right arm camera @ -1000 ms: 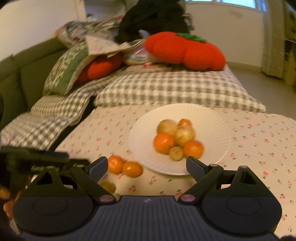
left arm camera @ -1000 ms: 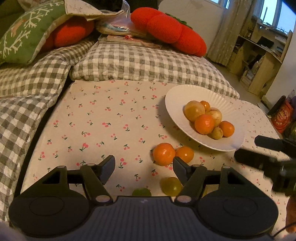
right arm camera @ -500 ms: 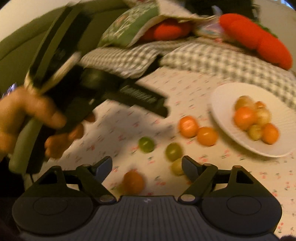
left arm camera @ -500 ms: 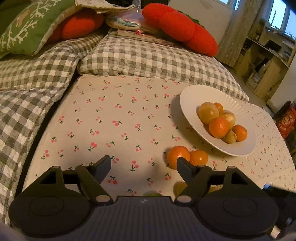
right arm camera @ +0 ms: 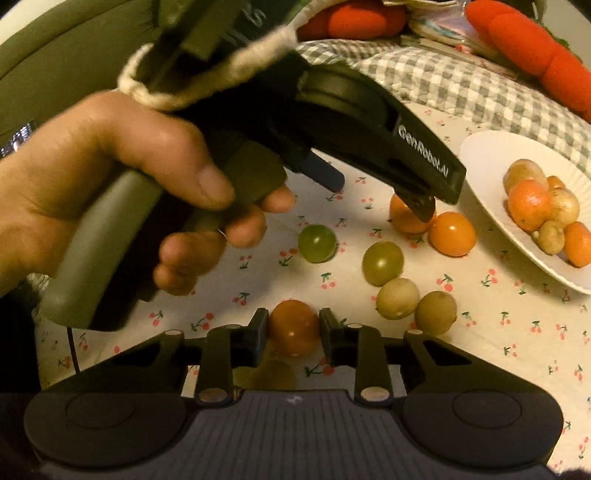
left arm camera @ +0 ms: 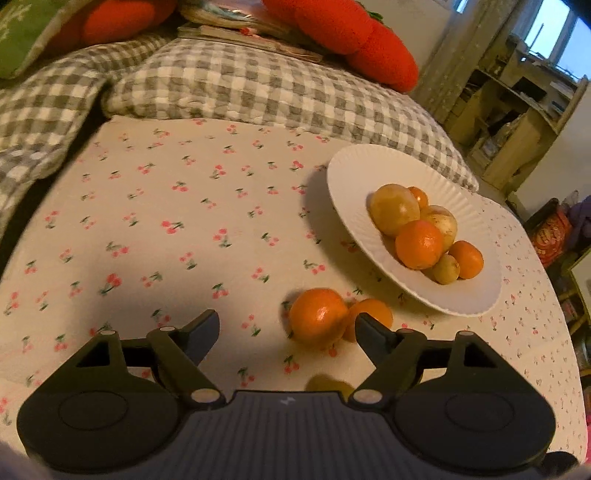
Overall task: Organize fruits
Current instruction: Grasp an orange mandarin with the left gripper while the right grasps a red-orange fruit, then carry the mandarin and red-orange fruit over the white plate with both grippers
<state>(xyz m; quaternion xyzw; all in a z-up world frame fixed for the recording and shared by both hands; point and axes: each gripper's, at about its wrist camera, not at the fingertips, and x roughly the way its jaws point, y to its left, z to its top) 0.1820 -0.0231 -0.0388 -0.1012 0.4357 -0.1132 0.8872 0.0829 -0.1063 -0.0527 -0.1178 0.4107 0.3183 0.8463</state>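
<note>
My right gripper [right arm camera: 293,328] was clamped on a small orange fruit [right arm camera: 293,326], one finger pad [right arm camera: 258,328] pressed to each side, low over the cherry-print cloth [right arm camera: 517,332]. My left gripper [left arm camera: 286,332] stood with its fingers wide apart, holding nothing, just above the cloth. A mandarin [left arm camera: 317,317] lay between its fingertips, nearer the right one; a second mandarin [left arm camera: 373,314] touched the first and sat partly behind that fingertip.

From the right wrist view, my left hand [right arm camera: 122,192] wrapped the left gripper's handle, and the gripper's tip hung over the far mandarin [right arm camera: 408,218].

Loose fruit on the cloth: a green one [right arm camera: 317,243], an olive-green one [right arm camera: 382,263], and two pale yellow-green ones [right arm camera: 397,298] [right arm camera: 436,312] touching each other.

The white fluted plate [left arm camera: 354,192] sat to the right, near the pair of mandarins. It held a heap of orange and yellowish fruit [left arm camera: 419,243]. Beyond the cloth lay grey checked cushions [left arm camera: 258,85] and a red plush pillow [left arm camera: 354,33].
</note>
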